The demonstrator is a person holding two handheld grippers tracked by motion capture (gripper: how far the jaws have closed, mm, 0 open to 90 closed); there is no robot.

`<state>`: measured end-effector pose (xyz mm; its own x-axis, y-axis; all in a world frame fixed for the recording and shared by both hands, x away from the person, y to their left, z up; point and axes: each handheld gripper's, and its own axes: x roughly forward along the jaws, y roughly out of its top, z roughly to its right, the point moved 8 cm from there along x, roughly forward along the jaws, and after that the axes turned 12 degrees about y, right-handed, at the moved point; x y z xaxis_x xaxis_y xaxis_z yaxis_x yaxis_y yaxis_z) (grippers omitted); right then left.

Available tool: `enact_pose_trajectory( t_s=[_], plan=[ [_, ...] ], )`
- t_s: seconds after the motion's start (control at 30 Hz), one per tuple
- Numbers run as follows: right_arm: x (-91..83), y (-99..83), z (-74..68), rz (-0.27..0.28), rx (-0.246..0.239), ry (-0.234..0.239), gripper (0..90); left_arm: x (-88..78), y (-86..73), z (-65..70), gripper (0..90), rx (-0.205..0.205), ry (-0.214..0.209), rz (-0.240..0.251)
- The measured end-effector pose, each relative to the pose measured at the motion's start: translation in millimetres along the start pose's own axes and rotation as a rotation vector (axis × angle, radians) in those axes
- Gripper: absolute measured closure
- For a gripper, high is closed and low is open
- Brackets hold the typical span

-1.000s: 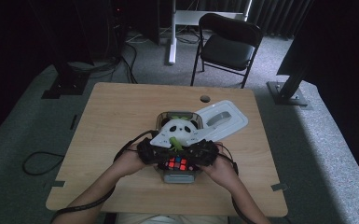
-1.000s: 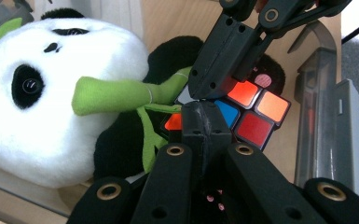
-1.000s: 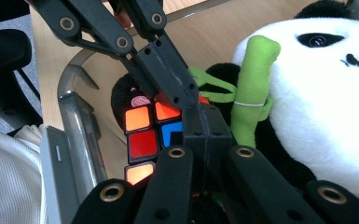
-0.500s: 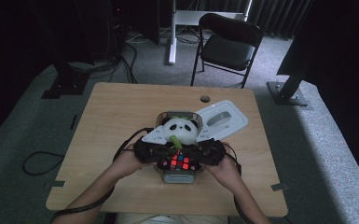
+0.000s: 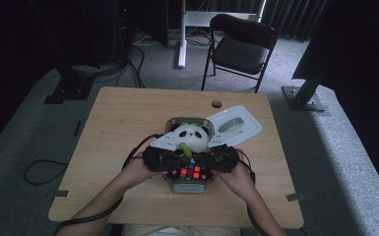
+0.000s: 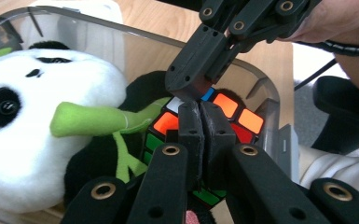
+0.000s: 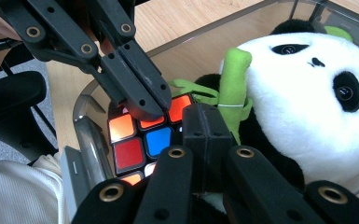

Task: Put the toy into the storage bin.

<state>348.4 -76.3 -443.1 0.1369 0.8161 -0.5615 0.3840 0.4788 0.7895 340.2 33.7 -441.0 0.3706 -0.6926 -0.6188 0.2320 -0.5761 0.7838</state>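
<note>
A clear plastic box (image 5: pixel 189 186) on the wooden table (image 5: pixel 113 128) holds a plush panda (image 5: pixel 192 137) and a Rubik's cube (image 5: pixel 189 172). Both grippers meet over the cube, tip to tip. In the left gripper view my left gripper (image 6: pixel 201 121) is shut with nothing between its jaws, its tips against the cube (image 6: pixel 226 106); the right gripper (image 6: pixel 191 86) comes down from above. In the right gripper view my right gripper (image 7: pixel 205 126) is shut and empty over the cube (image 7: pixel 130 140), with the left gripper (image 7: pixel 142 100) opposite. The panda (image 7: pixel 303 93) lies beside the cube, holding a green stalk (image 7: pixel 233 79).
The box's white lid (image 5: pixel 236 125) lies on the table to the right of the box. A small round hole (image 5: pixel 216 104) sits near the table's far edge. A black folding chair (image 5: pixel 241 46) stands on the floor beyond the table.
</note>
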Motion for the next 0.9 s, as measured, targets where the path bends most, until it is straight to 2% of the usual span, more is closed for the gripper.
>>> enact_pose_trajectory(
  t_s=[0.07,0.17,0.27,0.57,0.77,0.83,0.9],
  plan=[
    [0.4,-0.6,1.0,0.001,0.004,-0.011,90.0,0.1,-0.3,0.7,89.0,0.003,0.001,0.001],
    [-1.6,-0.9,0.3,0.024,0.015,0.015,90.0,-0.6,-0.9,0.4,89.0,0.004,-0.001,0.000],
    [-5.6,-1.8,-0.5,0.034,0.020,0.017,90.0,-0.5,-1.2,0.4,89.1,0.005,0.001,0.001],
    [-1.0,-5.8,1.2,0.008,0.011,-0.008,90.0,3.3,-5.4,5.5,90.0,0.013,-0.032,-0.021],
    [1.2,-6.7,7.0,-0.004,0.017,-0.031,90.0,4.7,-6.4,4.2,90.0,0.008,-0.030,-0.024],
    [1.5,-6.8,7.1,-0.003,0.020,-0.027,90.0,5.3,-7.2,3.9,90.0,0.020,-0.027,-0.025],
    [2.6,-7.5,8.1,-0.009,0.020,-0.033,90.0,6.7,-8.0,2.7,90.0,0.011,-0.037,-0.026]
  ],
)
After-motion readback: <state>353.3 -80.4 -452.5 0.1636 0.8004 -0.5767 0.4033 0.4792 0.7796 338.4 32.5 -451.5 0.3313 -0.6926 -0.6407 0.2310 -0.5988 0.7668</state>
